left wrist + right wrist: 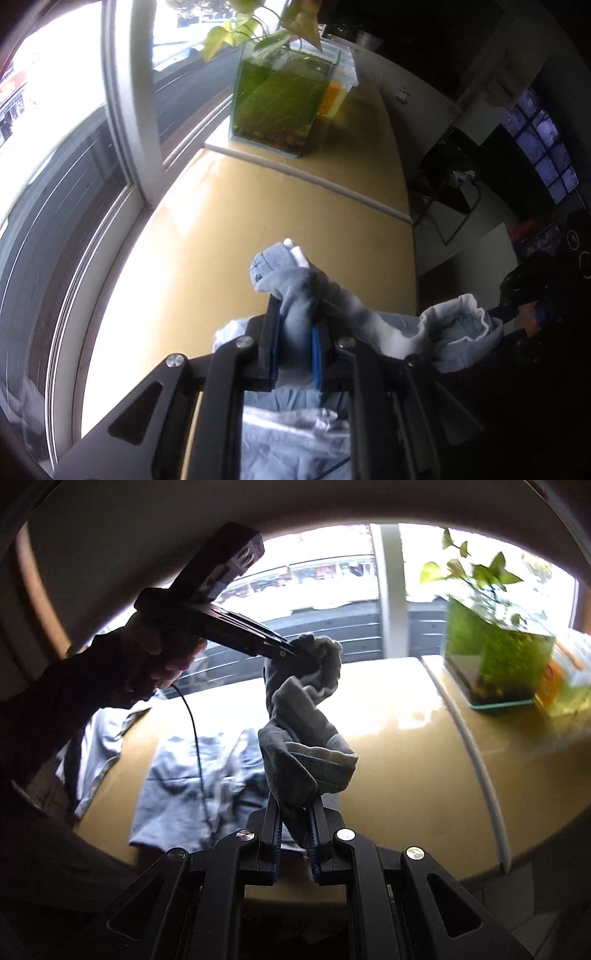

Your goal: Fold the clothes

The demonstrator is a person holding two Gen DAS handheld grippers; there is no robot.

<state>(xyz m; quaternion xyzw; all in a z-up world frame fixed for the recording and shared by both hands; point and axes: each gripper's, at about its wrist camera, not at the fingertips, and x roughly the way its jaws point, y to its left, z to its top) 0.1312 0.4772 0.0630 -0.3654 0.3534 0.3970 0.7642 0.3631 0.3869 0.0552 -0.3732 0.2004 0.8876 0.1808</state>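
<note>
A grey sock [306,746] hangs in the air above the yellow table [399,760], stretched and twisted between both grippers. In the right wrist view my right gripper [297,812] is shut on the sock's lower, cuffed end. My left gripper [295,651], held by a hand in a dark sleeve, pinches the upper end. In the left wrist view my left gripper [295,325] is shut on the sock [295,280]. From there the fabric runs right to the open cuff [458,325], where the dark, blurred right gripper [496,314] holds it. A light blue garment [184,775] lies crumpled on the table below.
A glass tank [495,653] of green water with a leafy plant stands at the table's far end beside the window [74,166]. An orange packet [554,686] lies next to it. A white strip [480,760] crosses the tabletop. A cable [195,738] hangs from the left gripper.
</note>
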